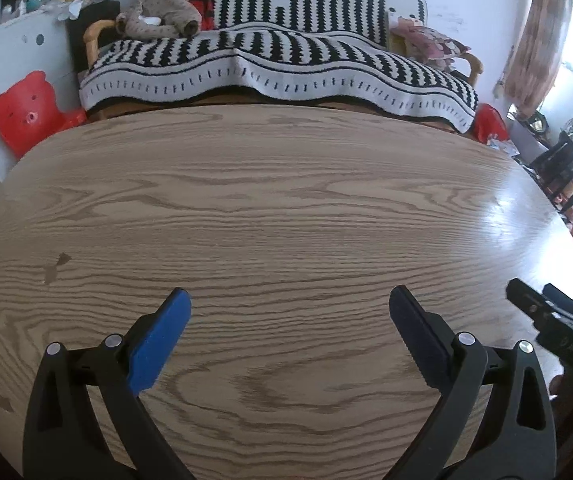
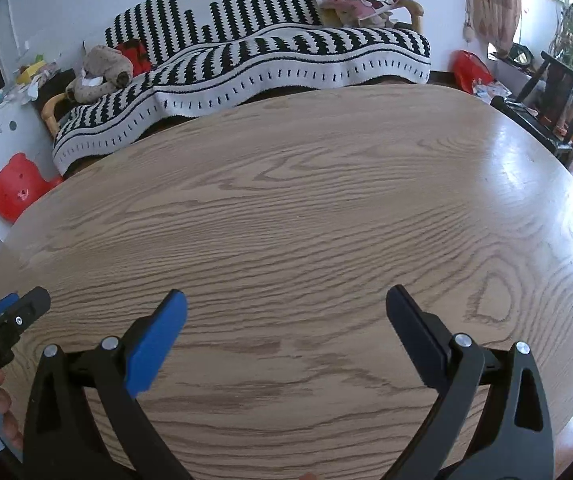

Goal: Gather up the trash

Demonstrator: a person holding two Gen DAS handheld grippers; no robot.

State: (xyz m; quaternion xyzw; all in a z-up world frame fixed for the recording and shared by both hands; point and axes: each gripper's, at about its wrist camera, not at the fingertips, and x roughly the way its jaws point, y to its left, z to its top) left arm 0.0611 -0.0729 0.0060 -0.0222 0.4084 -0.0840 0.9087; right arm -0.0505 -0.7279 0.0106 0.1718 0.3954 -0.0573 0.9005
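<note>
Both grippers hover low over the wooden table, side by side and pointed at its far edge. The left gripper has its jaws spread wide with nothing between the blue pads; the right gripper is likewise spread and empty. Each appears at the margin of the other's view, so the two tools sit close together but not touching.

No trash is visible on the tabletop in either view — the task's object cannot be located from these frames. The wide jaw setting and level, forward-facing pose read as a ready or search stance (a judgement, not an observation): nothing is gripped, so collection appears either not begun or finished on this surface.

Clearance: the tabletop between the jaws and the far edge is bare wood grain, with glare at the right. The far edge lies near a sofa draped in a black-and-white striped blanket; a plush toy rests on the sofa's left end, cushions on its right. A red bear-shaped stool stands off the table's left corner and a dark chair off its right. Sideways sweeps over the table look unobstructed; travel beyond the rim calls for more care.
</note>
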